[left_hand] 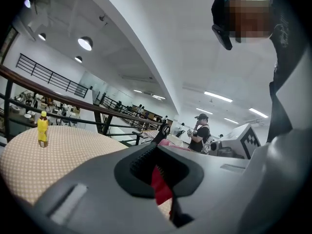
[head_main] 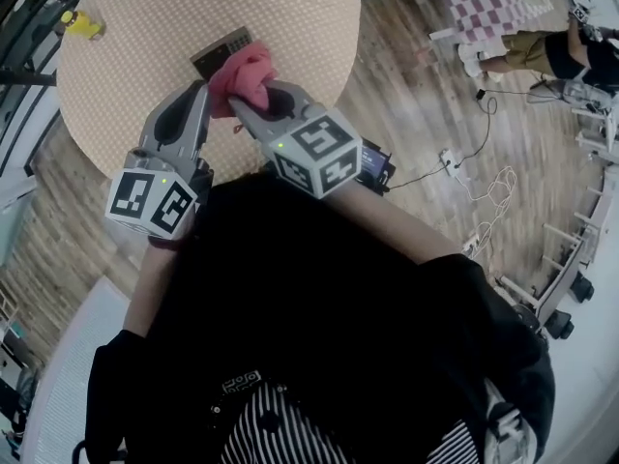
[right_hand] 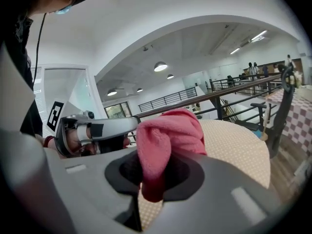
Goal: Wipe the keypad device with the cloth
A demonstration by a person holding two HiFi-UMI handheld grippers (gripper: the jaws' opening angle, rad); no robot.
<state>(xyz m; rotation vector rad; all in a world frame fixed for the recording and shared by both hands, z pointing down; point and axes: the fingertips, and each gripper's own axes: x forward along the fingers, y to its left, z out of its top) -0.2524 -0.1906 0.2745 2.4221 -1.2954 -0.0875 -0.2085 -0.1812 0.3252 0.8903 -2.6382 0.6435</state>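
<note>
A: Since the cloth [head_main: 247,73] bunches beside the keypad [head_main: 221,50], what holds it?
B: Both. The right gripper [right_hand: 155,172] clamps its fold, the left gripper [left_hand: 158,174] pinches a corner. The keypad lies on the table [head_main: 126,75] just beyond them.

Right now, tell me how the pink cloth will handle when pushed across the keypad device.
Probably floppy: the pink cloth bunches and folds over where the right tool pinches it. Its fuzzy pile should drag rather than slide on the keypad device.
</note>
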